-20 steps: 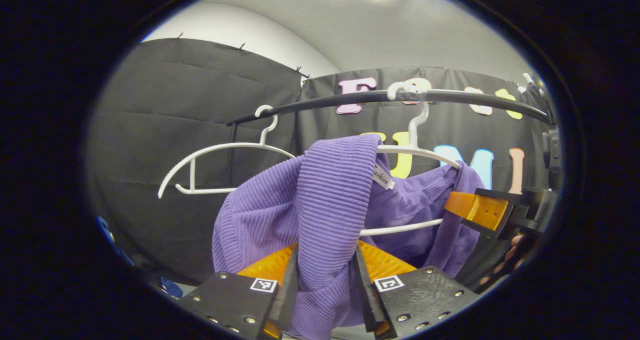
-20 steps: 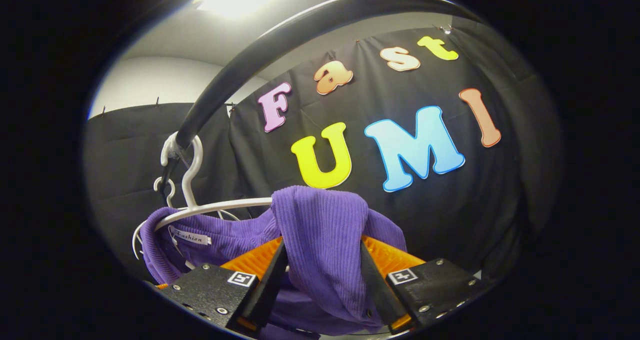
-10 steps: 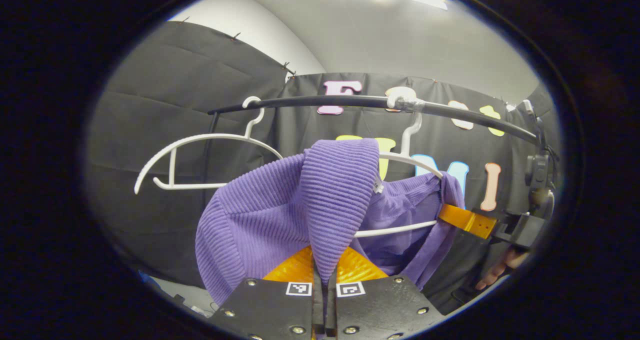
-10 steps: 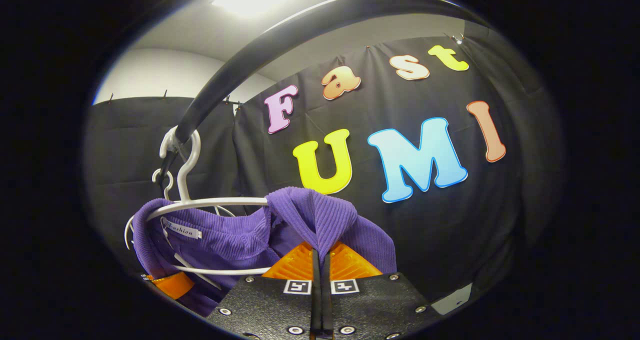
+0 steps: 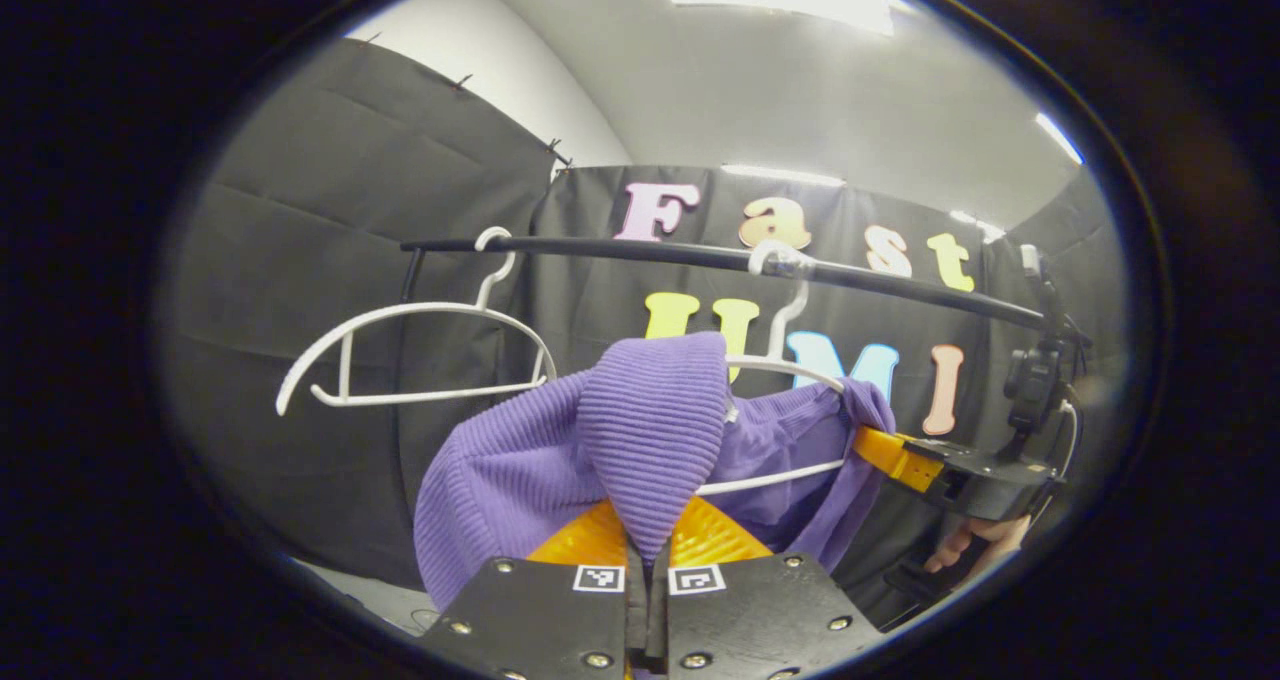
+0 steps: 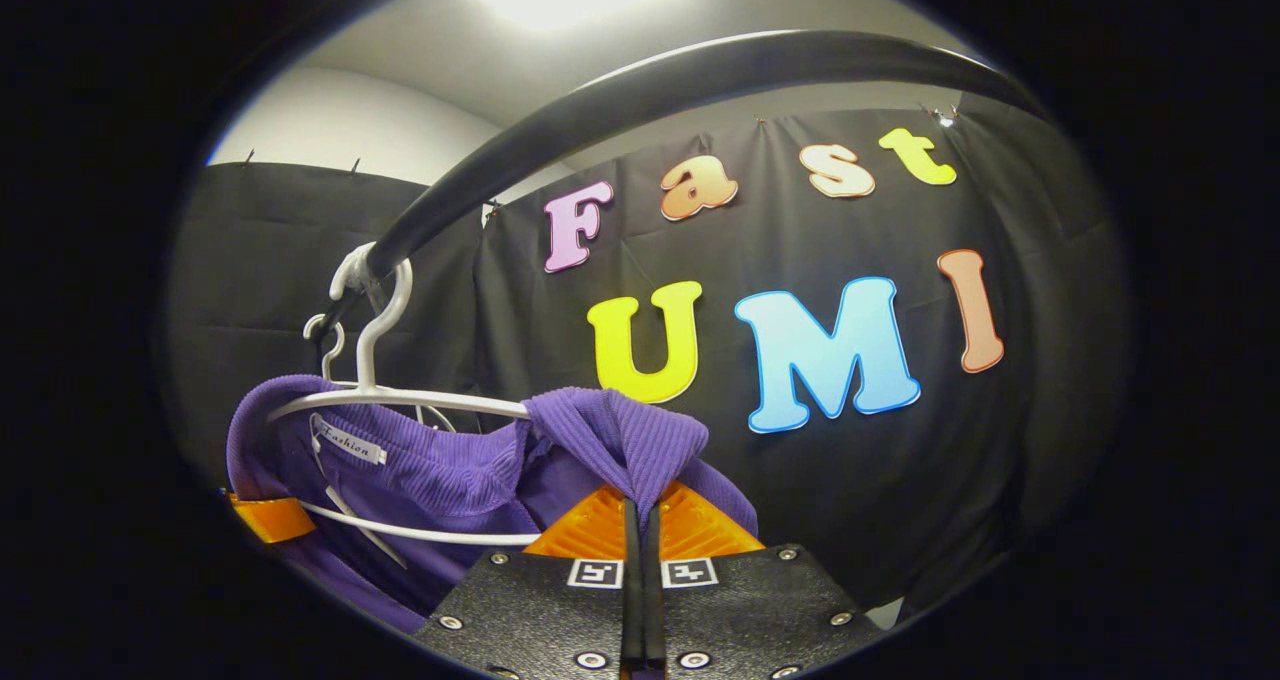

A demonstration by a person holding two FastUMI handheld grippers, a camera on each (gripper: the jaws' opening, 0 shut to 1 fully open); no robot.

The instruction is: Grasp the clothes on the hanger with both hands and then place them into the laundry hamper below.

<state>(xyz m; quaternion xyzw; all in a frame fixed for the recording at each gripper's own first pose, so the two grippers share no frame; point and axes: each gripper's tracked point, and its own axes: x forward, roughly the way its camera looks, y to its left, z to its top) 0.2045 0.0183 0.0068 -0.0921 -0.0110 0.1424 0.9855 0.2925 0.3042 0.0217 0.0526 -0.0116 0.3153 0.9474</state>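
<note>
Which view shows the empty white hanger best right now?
The left gripper view: the empty white hanger hangs whole and unobstructed from the black rail, left of the purple garment. The right gripper view catches just its hook, behind the loaded hanger.

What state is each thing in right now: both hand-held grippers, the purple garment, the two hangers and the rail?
Left hand-held gripper: shut on the purple garment's shoulder.
Right hand-held gripper: shut on the garment's other shoulder.
Purple garment: partly draped on its hanger, pinched at both shoulders.
White hanger with garment: hooked on the rail.
Bare white hanger: hooked on the rail.
Black rail: horizontal, carrying both hangers.
</note>
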